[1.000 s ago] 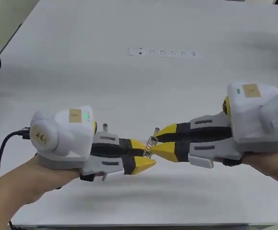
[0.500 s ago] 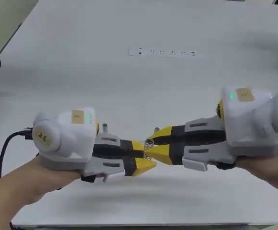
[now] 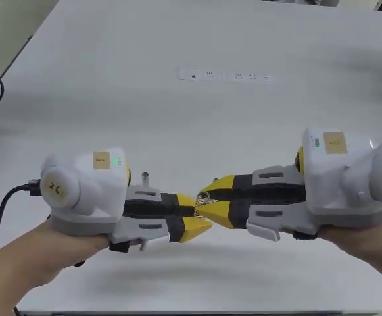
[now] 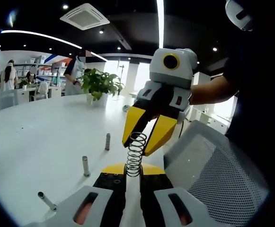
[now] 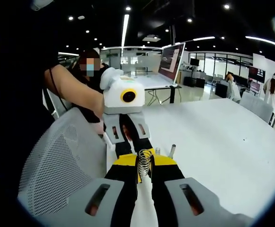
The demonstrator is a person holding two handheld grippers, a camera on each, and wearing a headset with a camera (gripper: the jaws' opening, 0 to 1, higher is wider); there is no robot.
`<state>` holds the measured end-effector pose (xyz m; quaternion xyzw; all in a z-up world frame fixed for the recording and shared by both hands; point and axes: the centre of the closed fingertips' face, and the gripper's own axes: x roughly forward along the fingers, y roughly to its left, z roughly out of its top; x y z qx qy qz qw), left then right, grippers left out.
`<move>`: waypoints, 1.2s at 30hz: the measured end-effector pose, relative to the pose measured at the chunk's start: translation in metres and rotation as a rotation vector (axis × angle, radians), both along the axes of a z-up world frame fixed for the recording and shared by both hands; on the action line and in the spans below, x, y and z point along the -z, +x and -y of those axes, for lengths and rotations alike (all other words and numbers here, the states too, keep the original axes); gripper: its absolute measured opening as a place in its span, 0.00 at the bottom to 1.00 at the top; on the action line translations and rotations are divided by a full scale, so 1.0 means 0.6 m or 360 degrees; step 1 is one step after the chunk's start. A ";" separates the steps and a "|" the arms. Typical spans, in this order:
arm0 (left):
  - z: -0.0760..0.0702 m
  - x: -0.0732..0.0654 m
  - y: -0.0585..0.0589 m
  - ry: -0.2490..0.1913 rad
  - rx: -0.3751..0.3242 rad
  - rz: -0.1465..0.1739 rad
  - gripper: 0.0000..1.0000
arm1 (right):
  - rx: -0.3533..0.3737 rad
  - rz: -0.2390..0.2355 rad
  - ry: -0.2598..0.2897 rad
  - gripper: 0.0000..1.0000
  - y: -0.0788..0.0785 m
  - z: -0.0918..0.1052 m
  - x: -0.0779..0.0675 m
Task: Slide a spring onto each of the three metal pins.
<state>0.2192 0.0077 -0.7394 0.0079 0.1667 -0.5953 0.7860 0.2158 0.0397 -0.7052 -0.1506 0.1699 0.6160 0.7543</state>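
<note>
The spring (image 4: 136,153) is standing up in the air between the two claws, above the white table (image 3: 98,99). Its bottom end is sitting in the tips of the left gripper (image 4: 133,170), whose jaws are squeezing together on it. Its top end is poking in between the yellow tips of the right gripper (image 5: 144,166), which is pointing back at the left one so the two are meeting nose to nose. The right gripper's jaws are a little way apart, one on each side of the spring, and I cannot tell if they are pinching it or only sitting around it. The spring is not on a pin. In the left gripper view three metal pins are showing on the table off to the side, well apart from the spring: the far pin (image 4: 107,141) and the middle pin (image 4: 85,166) are standing up, and the near pin (image 4: 46,200) is looking tilted at the edge of the picture. That view is also showing a mesh chair (image 4: 213,165) and a green plant (image 4: 99,82) on the table behind. The head view is showing things the gripper views are not: a white power strip (image 3: 223,76) lying far back on the table and a black cable (image 3: 3,204) hanging from the back of the left gripper.
</note>
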 end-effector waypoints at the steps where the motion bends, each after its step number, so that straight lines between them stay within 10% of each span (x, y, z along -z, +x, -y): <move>1: 0.000 0.000 0.000 -0.0002 0.0003 0.0001 0.02 | 0.0000 -0.0004 0.0005 0.07 0.000 -0.001 -0.001; 36: -0.055 0.013 0.018 0.0082 -0.0163 -0.0006 0.25 | 0.0053 0.0081 -0.0037 0.07 0.013 0.003 0.001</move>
